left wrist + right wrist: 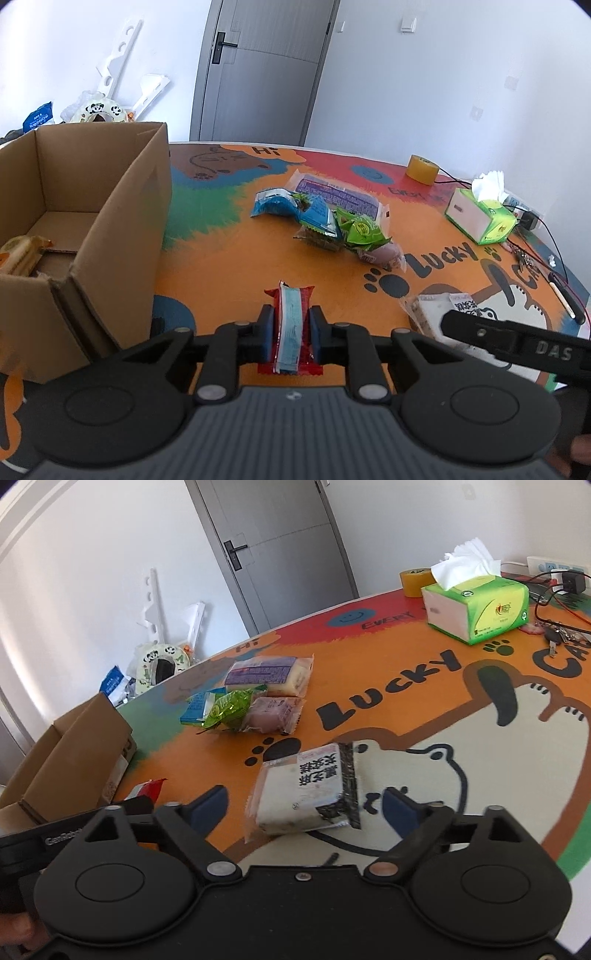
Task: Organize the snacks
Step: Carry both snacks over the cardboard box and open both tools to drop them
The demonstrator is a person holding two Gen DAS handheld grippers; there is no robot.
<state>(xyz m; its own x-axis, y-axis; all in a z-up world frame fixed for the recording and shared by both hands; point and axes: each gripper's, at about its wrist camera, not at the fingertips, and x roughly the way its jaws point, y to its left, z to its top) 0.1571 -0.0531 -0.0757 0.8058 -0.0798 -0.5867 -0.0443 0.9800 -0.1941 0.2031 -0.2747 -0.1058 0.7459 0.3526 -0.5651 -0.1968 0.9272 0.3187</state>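
My left gripper (291, 320) is shut on a red and light-blue snack packet (290, 328), held above the orange table mat. An open cardboard box (122, 206) stands to its left with a yellow snack (18, 254) inside. My right gripper (304, 805) is open, its fingers on either side of a white rice-cake packet with black print (306, 794) that lies on the mat. That packet also shows in the left wrist view (436, 314). A pile of several snacks (325, 218) lies mid-table, also in the right wrist view (251, 701).
A green tissue box (476, 605) and a yellow tape roll (415, 579) stand at the far right of the table, with cables, keys and a power strip (554, 568) beyond. The cardboard box (74, 753) is at the left. A grey door (258, 70) is behind.
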